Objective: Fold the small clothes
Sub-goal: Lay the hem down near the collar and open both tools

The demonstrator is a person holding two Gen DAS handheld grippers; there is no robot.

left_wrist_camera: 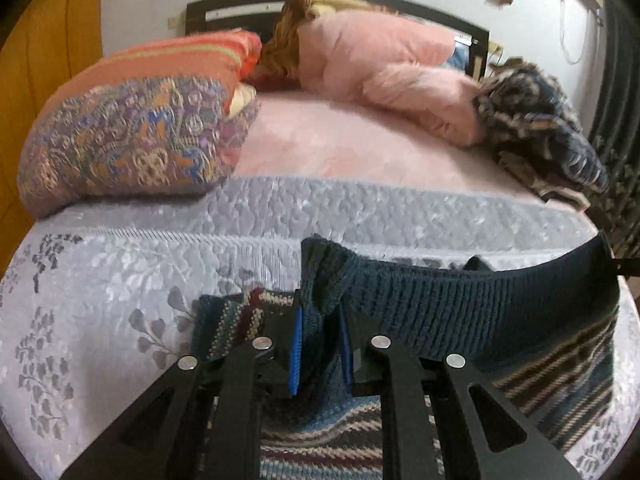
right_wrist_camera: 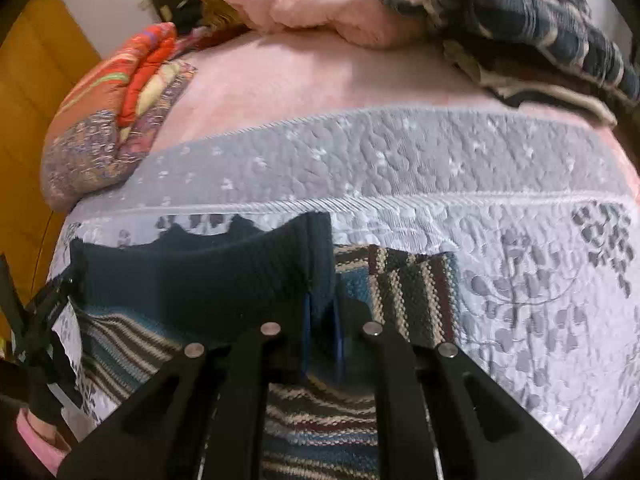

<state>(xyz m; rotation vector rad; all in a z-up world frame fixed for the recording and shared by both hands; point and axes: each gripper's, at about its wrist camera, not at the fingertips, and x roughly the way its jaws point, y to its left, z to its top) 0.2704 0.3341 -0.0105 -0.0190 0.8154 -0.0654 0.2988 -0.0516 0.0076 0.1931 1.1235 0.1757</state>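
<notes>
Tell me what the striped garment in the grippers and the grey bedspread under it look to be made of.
Striped garment: knitted yarn, likely wool or acrylic; visible stitches, ribbed dark hem band, matte and soft. Grey bedspread: quilted woven fabric with a slight sheen, stitched puffy texture and printed leaf pattern; probably synthetic or cotton blend.

I get soft, even indoor light in both feeds, with faint glints on the quilted bedspread (left_wrist_camera: 120,280). Fisheye bending curves everything toward dark vignetted corners. The plaid blanket (right_wrist_camera: 540,20) smears with motion blur in my right view.
</notes>
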